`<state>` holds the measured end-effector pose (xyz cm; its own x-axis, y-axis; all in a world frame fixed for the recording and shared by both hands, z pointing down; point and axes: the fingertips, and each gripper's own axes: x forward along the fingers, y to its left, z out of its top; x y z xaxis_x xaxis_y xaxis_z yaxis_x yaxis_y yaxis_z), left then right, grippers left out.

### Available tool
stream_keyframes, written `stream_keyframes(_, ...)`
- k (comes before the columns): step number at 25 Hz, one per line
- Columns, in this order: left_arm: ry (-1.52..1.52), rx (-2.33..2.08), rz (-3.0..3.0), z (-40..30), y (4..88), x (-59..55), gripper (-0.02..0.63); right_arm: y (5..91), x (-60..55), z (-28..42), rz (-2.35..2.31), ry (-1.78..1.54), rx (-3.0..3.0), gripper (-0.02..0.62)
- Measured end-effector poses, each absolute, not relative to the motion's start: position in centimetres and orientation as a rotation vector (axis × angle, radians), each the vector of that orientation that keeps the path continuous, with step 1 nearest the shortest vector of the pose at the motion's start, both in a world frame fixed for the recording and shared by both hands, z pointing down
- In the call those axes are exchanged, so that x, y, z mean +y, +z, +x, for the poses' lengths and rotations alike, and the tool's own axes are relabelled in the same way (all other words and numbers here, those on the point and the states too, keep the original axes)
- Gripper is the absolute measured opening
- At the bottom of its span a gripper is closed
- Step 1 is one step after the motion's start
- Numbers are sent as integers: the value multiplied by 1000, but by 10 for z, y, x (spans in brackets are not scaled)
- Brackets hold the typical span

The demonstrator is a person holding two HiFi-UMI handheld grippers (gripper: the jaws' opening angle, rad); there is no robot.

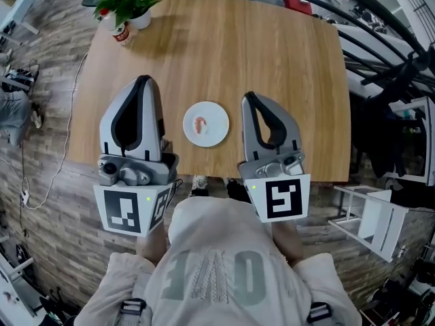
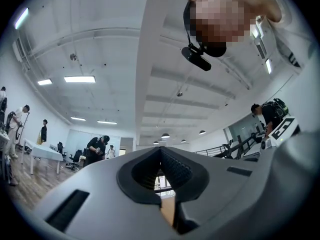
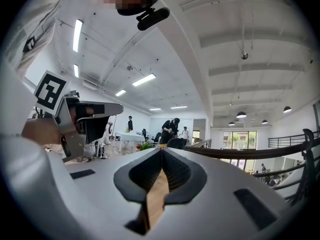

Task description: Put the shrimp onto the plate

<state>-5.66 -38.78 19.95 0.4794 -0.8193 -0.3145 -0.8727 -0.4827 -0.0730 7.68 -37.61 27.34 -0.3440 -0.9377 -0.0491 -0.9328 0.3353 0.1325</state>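
Wooden table [image 1: 285, 60] with a white plate [image 1: 216, 136] — the shrimp [image 1: 200, 124] lies on it.
Left gripper [image 1: 142, 80] and right gripper [image 1: 248, 96] flank the plate — jaws of both pressed together, holding nothing.

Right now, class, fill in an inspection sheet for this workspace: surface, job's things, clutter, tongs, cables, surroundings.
Surface: wooden table, light top.
Job's things: shrimp lies on the white plate, near the table's front edge.
Clutter: potted plant and a red-and-white can at the far left corner.
Tongs: left tongs and right tongs both shut, empty, one either side of the plate.
Cables: thin cable on the floor, left of the table.
Surroundings: plank floor; white stool-like piece at right.
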Motion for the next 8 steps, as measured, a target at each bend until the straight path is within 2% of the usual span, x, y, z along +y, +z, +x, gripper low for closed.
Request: stream_keyframes(8, 321, 1479, -2507, -64, 206, -392, 9, 280, -378, 77, 1781, -197, -2518, 23)
